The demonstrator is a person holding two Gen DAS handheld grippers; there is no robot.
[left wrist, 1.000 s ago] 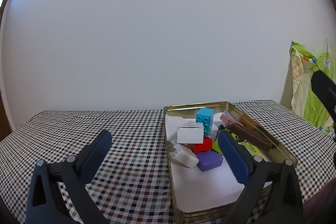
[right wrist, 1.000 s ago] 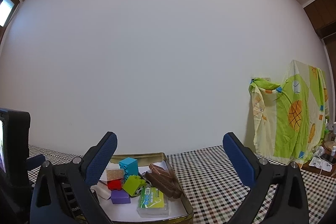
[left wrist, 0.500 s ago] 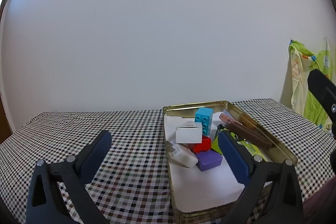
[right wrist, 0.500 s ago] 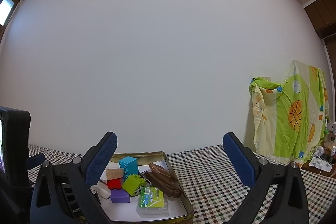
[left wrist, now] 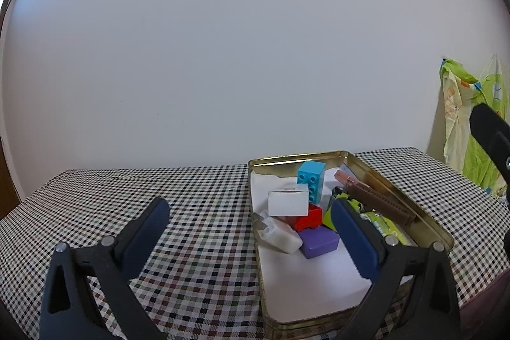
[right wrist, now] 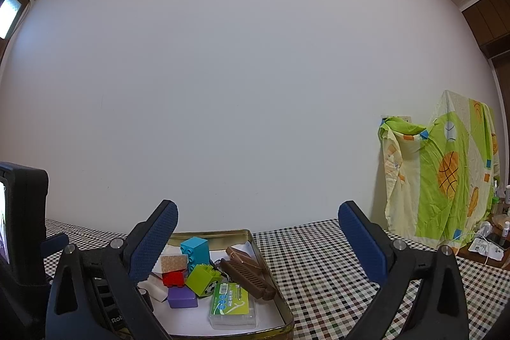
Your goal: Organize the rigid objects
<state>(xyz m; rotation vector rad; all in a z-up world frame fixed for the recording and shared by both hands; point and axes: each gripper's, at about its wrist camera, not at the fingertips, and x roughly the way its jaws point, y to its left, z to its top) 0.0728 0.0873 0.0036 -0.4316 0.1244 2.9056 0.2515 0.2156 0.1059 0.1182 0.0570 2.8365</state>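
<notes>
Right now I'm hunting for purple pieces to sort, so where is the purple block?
The purple block lies inside the gold tin, toward its left side in the left wrist view, just in front of the red brick and beside the white charger.

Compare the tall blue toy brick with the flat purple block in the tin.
The tall blue toy brick stands upright, studs showing on its side; the flat purple block lies low, no studs visible. Blue sits near the tin's far end, purple nearer the middle. Both are inside the gold metal tin.

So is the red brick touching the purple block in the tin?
Touching: in the left wrist view the red brick sits against the purple block's top edge, no gap visible.
</notes>
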